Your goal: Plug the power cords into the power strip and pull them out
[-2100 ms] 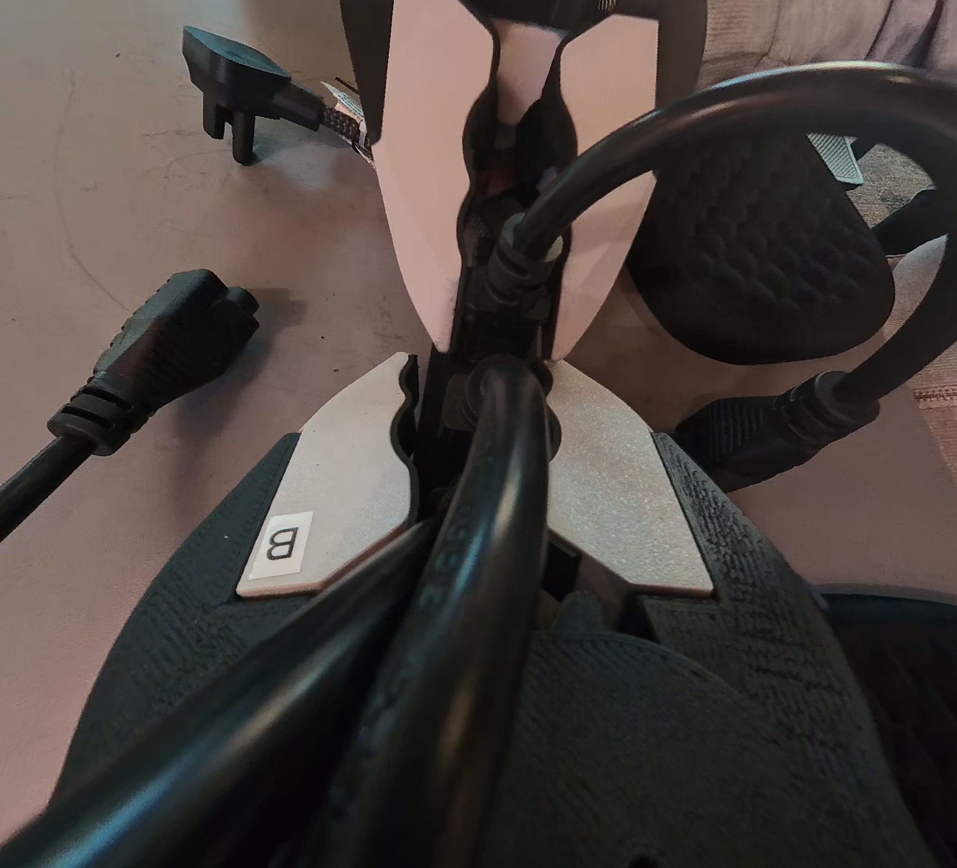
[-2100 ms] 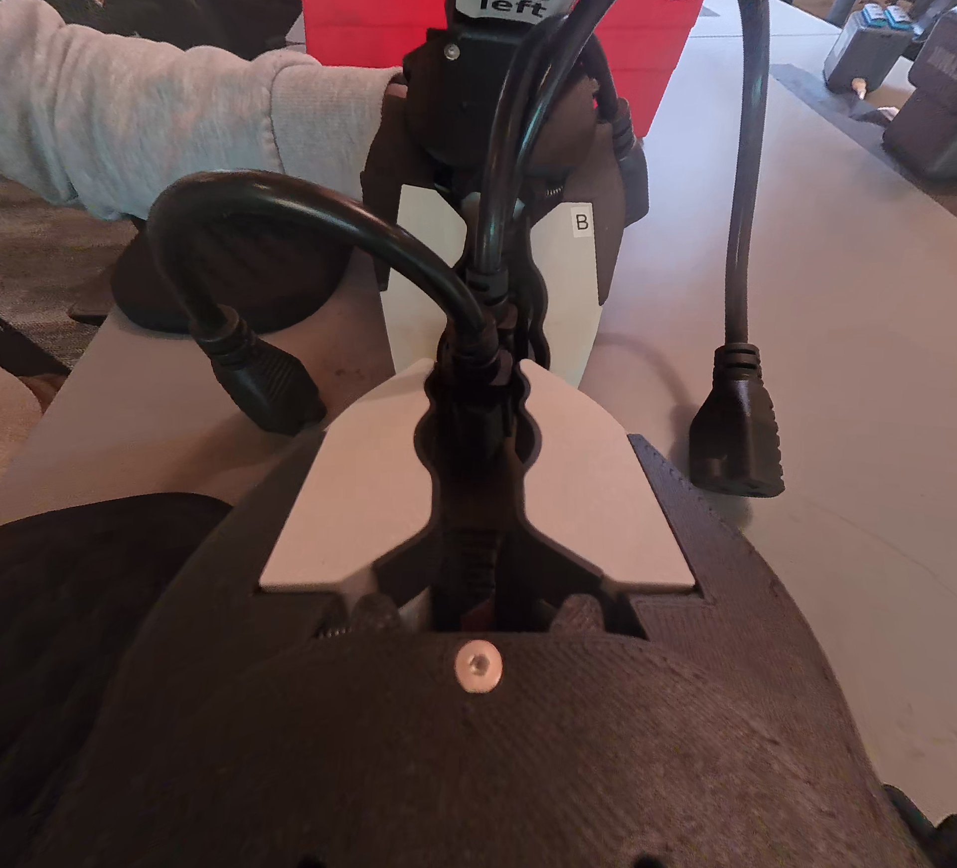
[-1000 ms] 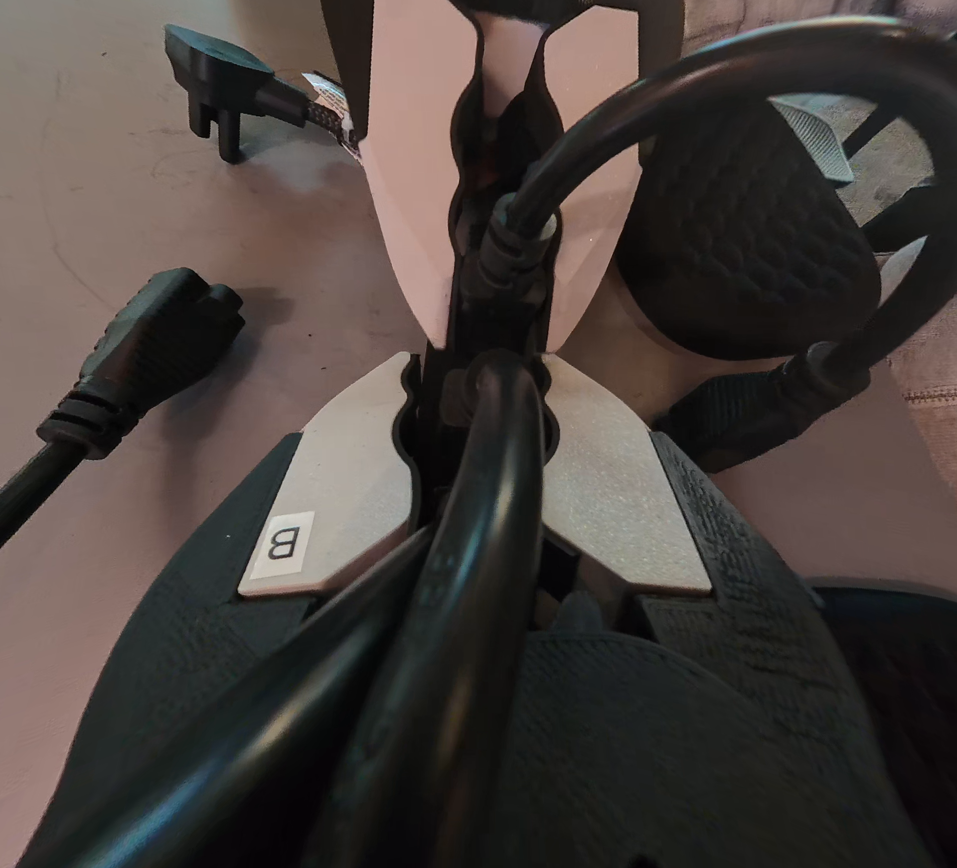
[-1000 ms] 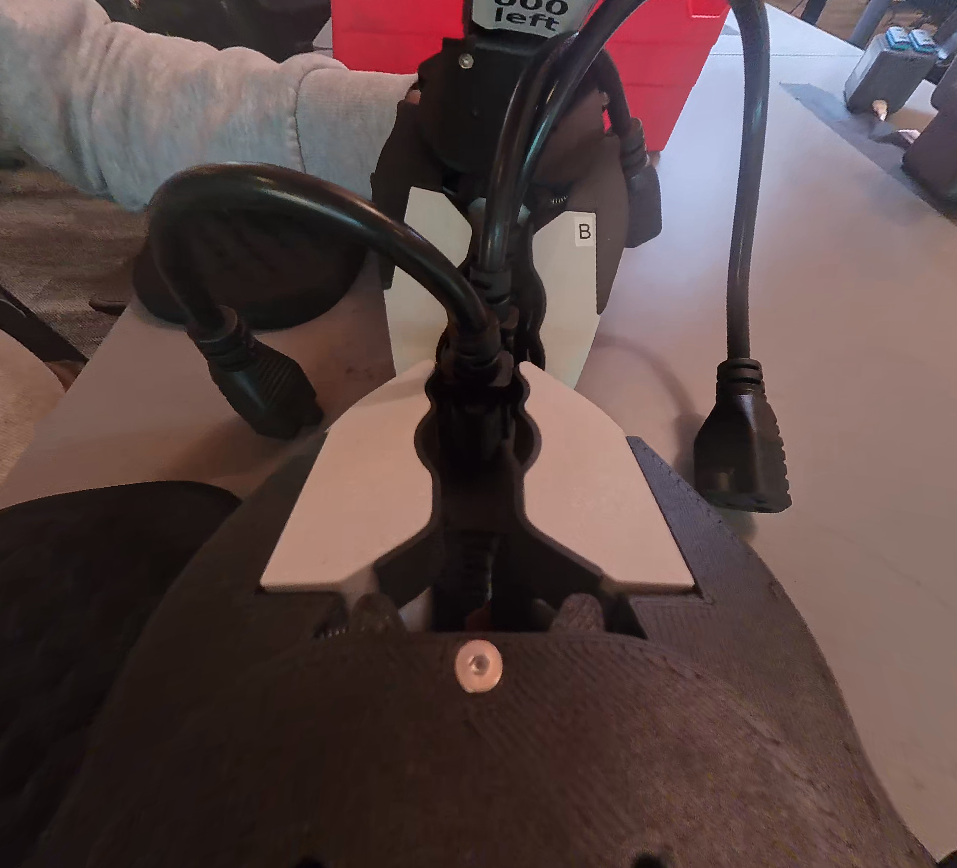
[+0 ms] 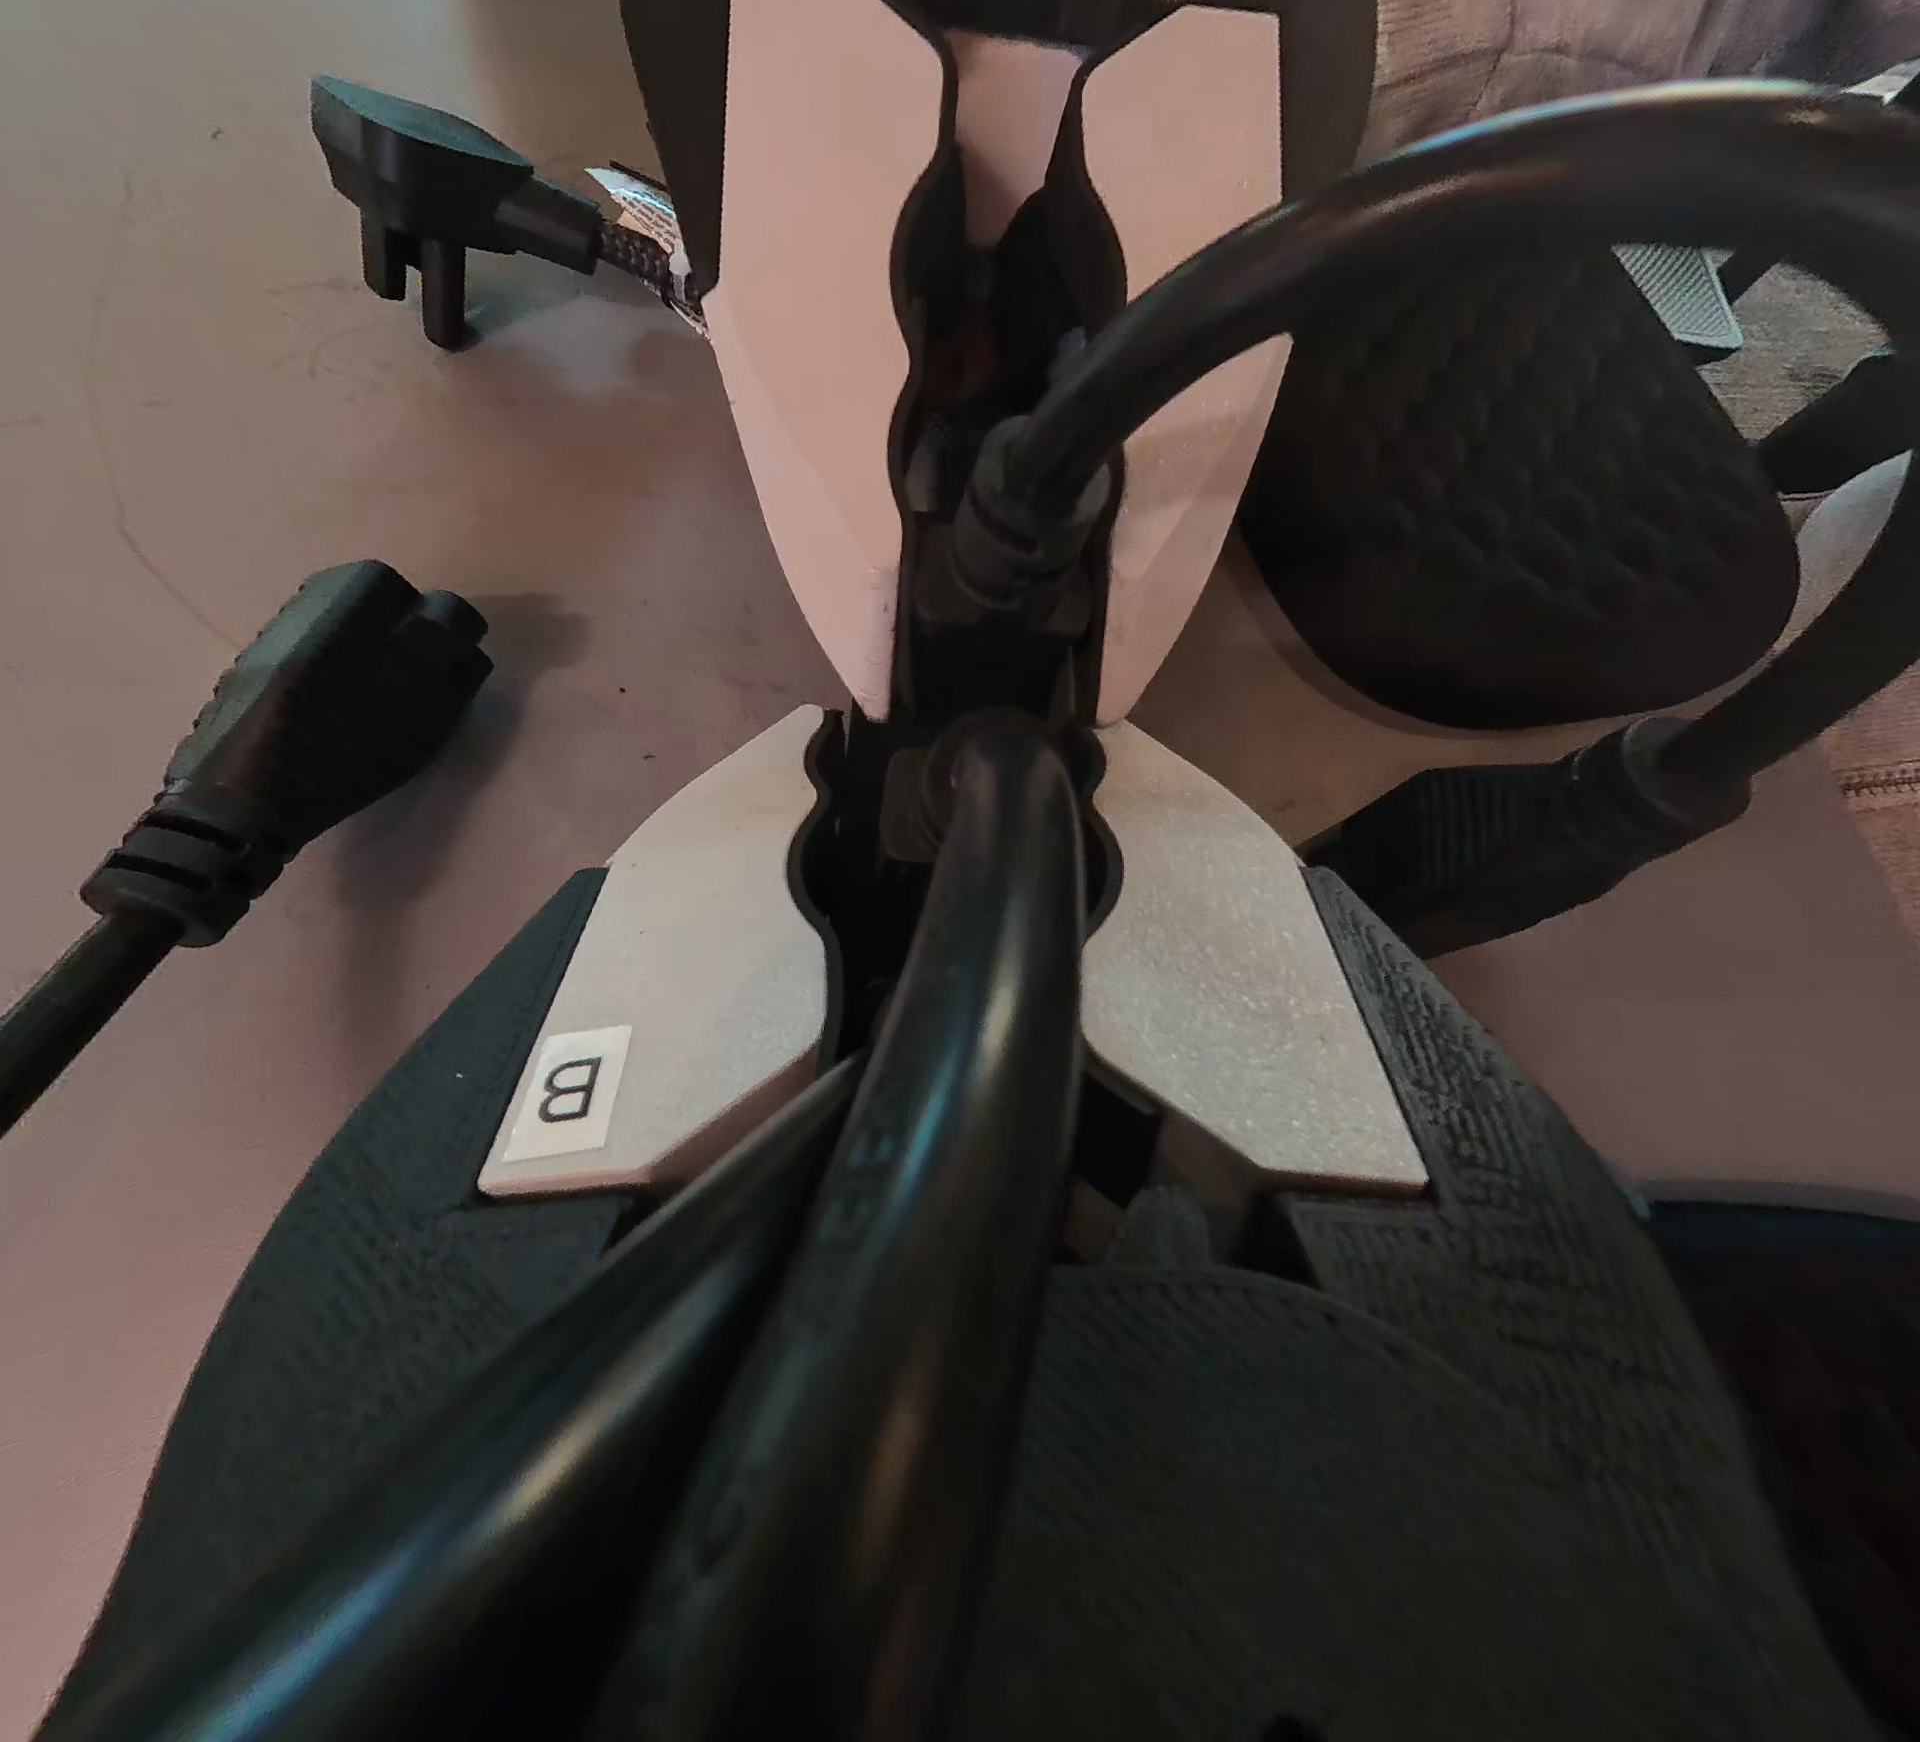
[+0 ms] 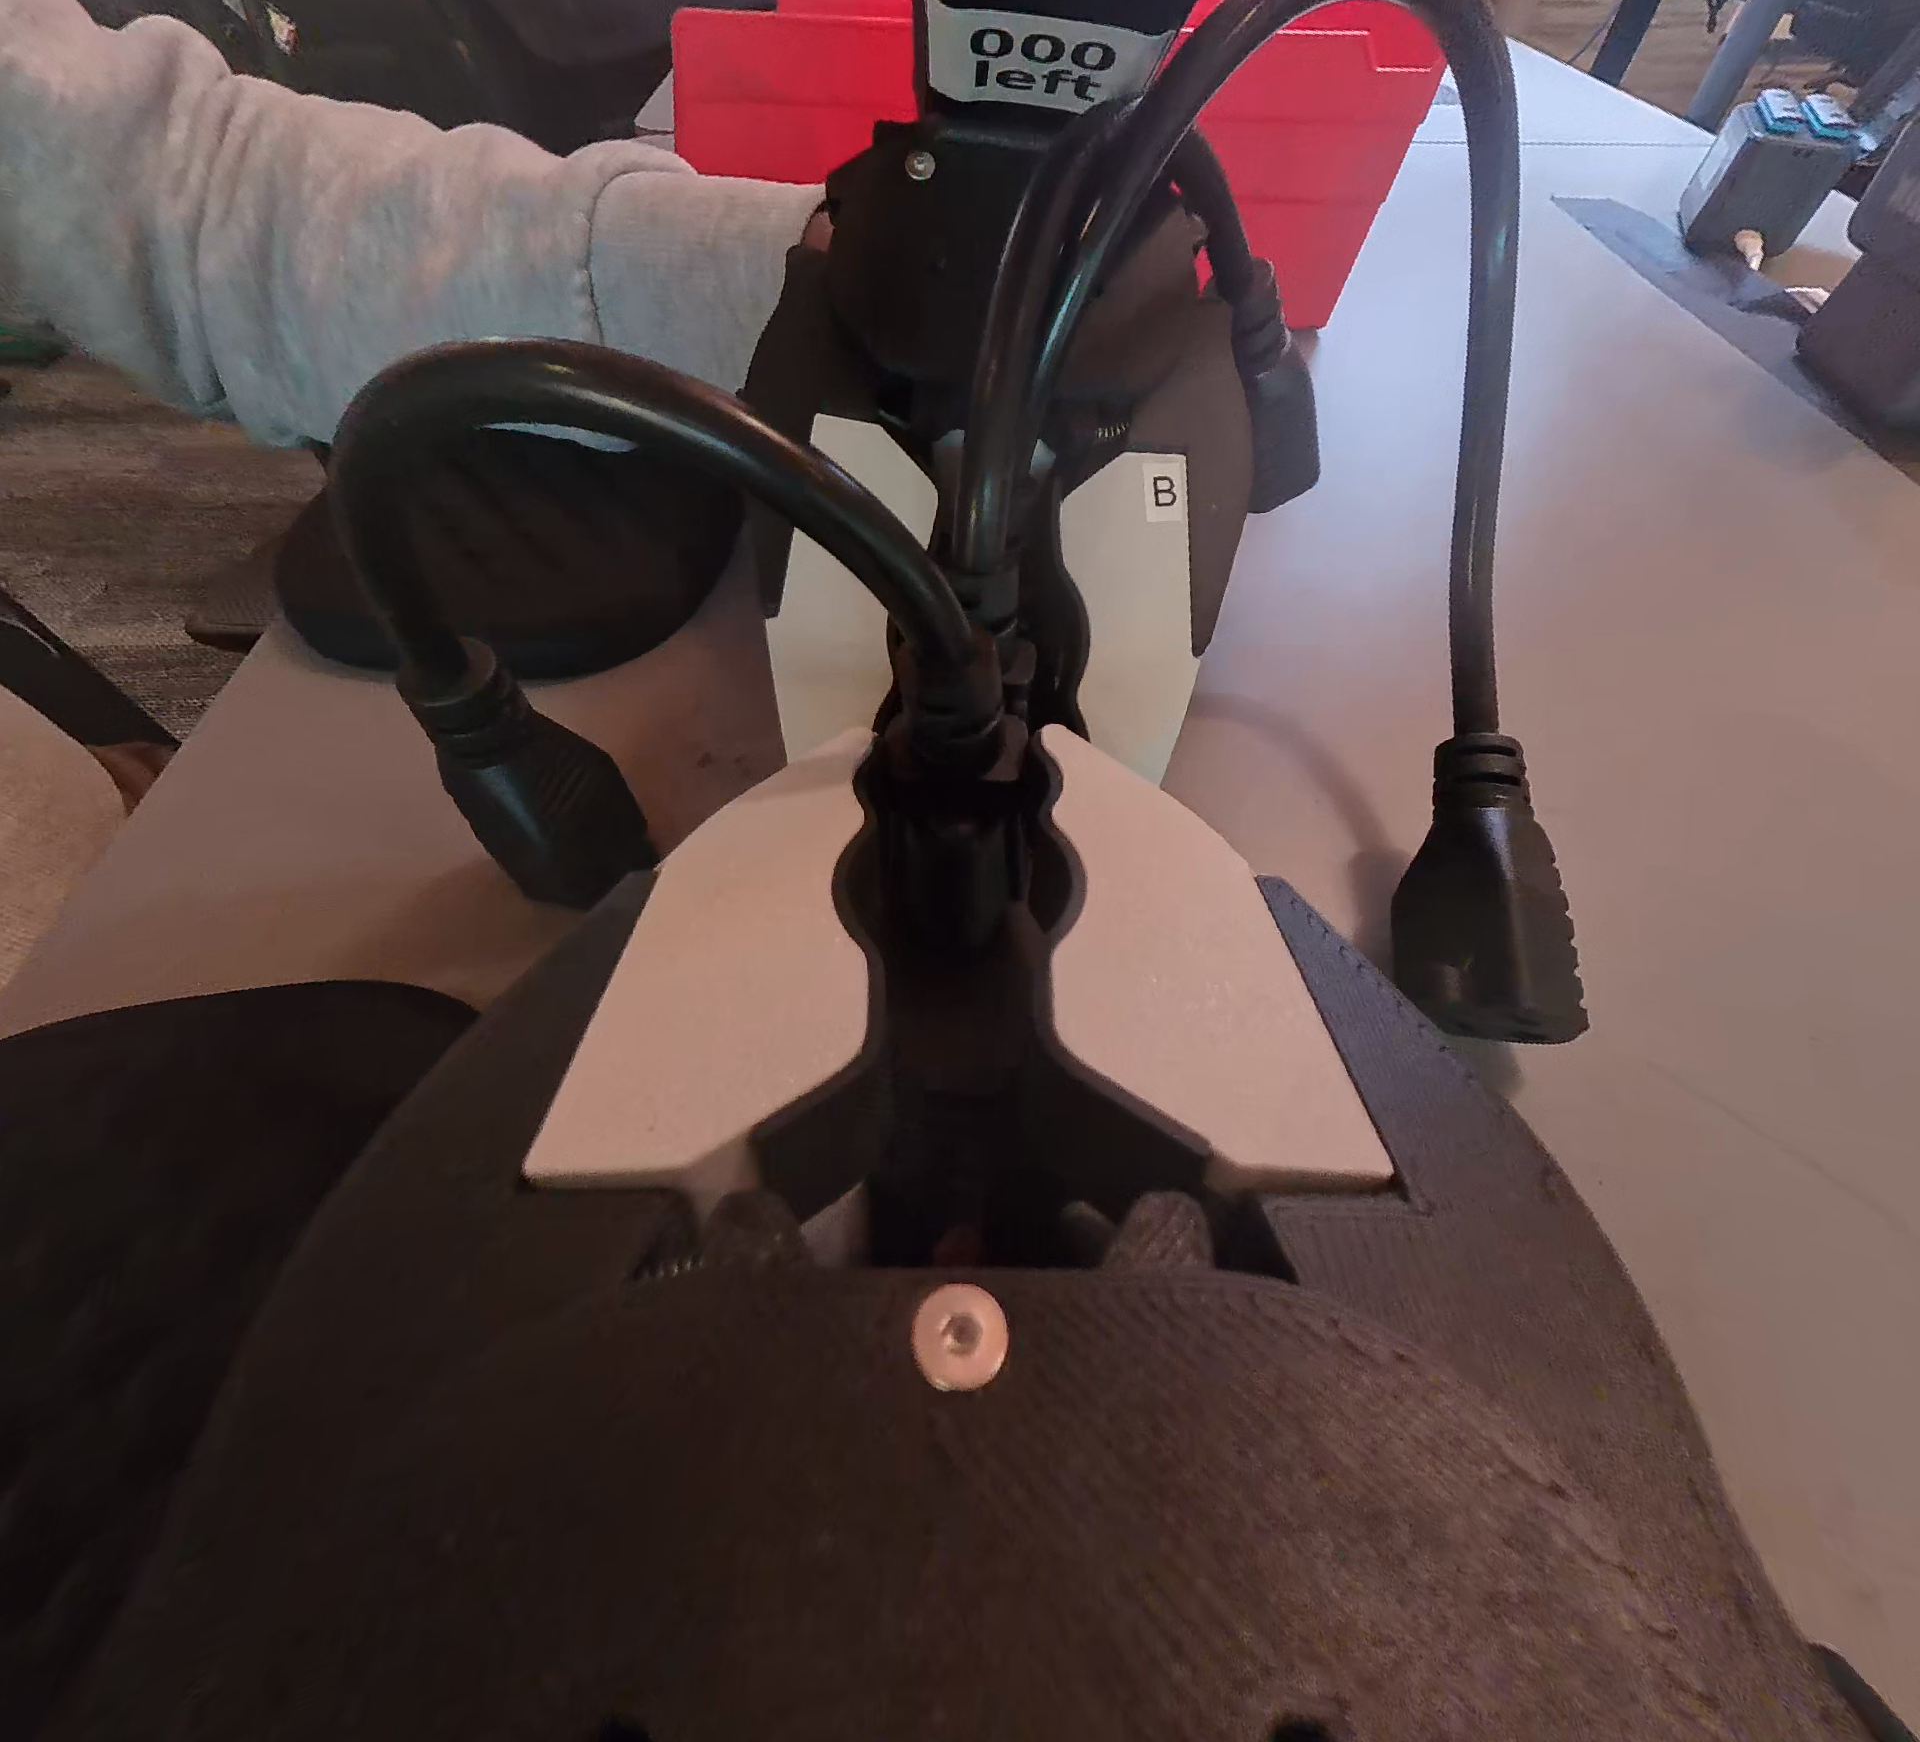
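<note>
Nothing much has shifted: both hand-held grippers meet tip to tip over the counter. Behind my left hand-held gripper sits a red bin, contents hidden. My right hand-held gripper clamps one cord plug; the left clamps another plug.

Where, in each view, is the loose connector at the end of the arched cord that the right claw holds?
Left wrist view: connector right of centre, just below the dark pad.
Right wrist view: connector left of centre, at the end of the cord clamped in the right claw.
Shared landmark: the dark pad just behind it.
</note>
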